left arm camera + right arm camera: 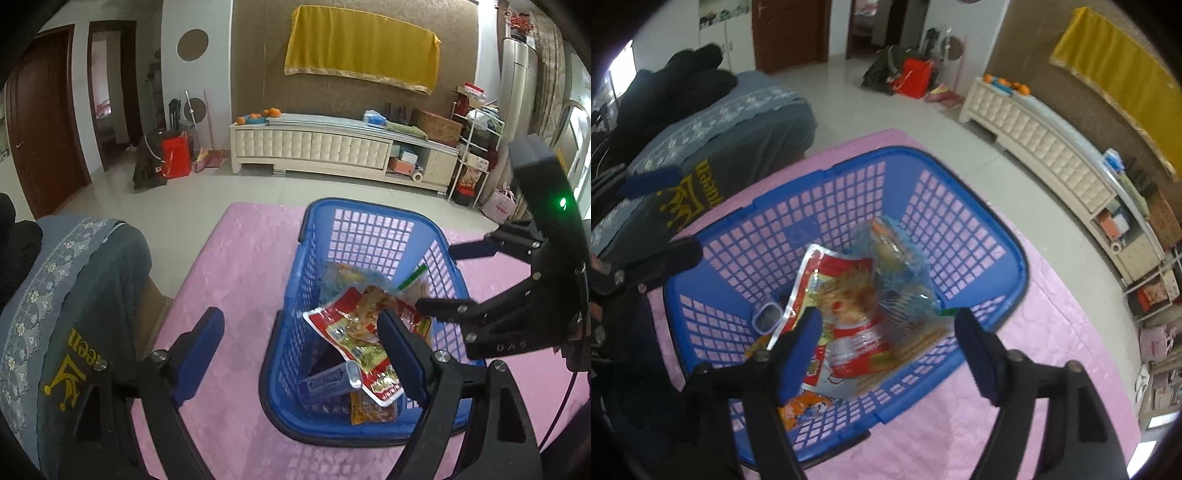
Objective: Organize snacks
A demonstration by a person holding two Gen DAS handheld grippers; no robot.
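A blue plastic basket (325,229) stands on the pink table cover and holds several snack packs. A red and white pack (354,332) lies on top, with a blue box (328,382), an orange pack (371,410) and a clear blue bag (347,275) around it. My left gripper (299,354) is open and empty, its right finger over the basket's near end. My right gripper (886,350) is open and empty above the basket (964,173), over the red and white pack (849,295). It also shows in the left wrist view (447,280) at the basket's right wall.
The pink cover (236,266) spreads over the table. A grey cushioned seat (74,295) stands to the left. Beyond the table is tiled floor and a long white cabinet (314,147) against the wall.
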